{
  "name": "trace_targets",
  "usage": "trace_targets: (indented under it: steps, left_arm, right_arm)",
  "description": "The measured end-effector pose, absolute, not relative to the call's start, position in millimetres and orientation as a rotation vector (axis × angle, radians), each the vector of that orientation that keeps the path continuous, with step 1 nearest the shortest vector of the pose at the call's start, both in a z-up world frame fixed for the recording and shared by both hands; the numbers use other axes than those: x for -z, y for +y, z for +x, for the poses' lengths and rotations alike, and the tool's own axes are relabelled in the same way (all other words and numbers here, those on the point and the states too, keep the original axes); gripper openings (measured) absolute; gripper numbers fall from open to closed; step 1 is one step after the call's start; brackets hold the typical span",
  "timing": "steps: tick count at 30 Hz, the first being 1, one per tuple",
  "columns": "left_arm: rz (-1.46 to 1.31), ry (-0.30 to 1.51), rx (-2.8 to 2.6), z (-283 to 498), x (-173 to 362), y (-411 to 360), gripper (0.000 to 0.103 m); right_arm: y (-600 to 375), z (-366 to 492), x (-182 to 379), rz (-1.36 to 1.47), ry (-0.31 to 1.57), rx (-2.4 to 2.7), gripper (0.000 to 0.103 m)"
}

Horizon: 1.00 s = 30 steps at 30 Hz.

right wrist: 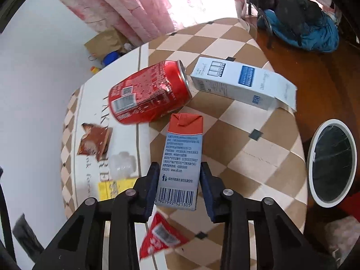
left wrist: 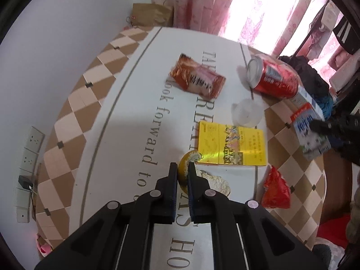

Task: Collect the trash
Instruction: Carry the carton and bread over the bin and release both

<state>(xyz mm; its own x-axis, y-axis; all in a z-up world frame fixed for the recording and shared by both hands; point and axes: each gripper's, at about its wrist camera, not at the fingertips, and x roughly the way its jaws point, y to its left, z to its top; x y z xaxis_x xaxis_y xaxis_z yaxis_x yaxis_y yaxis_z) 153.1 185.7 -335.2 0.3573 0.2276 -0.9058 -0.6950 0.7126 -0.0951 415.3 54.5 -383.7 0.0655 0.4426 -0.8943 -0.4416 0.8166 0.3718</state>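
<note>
My left gripper (left wrist: 181, 171) is shut on a piece of orange peel (left wrist: 183, 168) and holds it just above the table. My right gripper (right wrist: 178, 175) is shut on a blue and red milk carton (right wrist: 181, 157) and holds it above the table; that carton and gripper also show in the left wrist view (left wrist: 308, 132). On the table lie a red soda can (left wrist: 273, 76) (right wrist: 148, 92), an orange snack wrapper (left wrist: 198, 78) (right wrist: 93, 141), a yellow box (left wrist: 231, 144) (right wrist: 112, 187), a clear plastic cup (left wrist: 246, 112) (right wrist: 122, 164), a red wrapper (left wrist: 275, 189) (right wrist: 159, 236) and a white-blue box (right wrist: 240, 83).
A round bin with a white rim (right wrist: 331, 162) stands on the floor to the right of the table (right wrist: 247, 148). A brown paper bag (left wrist: 151, 14) stands by the wall behind the table. A chair with dark clothes (right wrist: 297, 15) stands at the far right.
</note>
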Motion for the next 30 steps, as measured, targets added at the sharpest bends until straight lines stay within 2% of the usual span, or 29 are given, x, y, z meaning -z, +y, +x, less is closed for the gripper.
trace_targets:
  steps: [11,20,25,30]
  left_arm:
    - [-0.404,0.918,-0.604,150,252,147,0.005]
    - [-0.31,0.819,-0.432,215,179,67,0.005]
    - [-0.283,0.814,-0.298,279,170,2,0.005]
    - [-0.291,0.878,-0.156,344,194,-63,0.005]
  right_arm:
    - [-3,385,334,-0.003,1.254,-0.725,0.037]
    - [-91,400,255,0.058,1.102,-0.716,0.037]
    - [-161,427,233,0.065,1.055,-0.63,0.037]
    - [-241,460,245,0.057,1.073,-0.508,0.037]
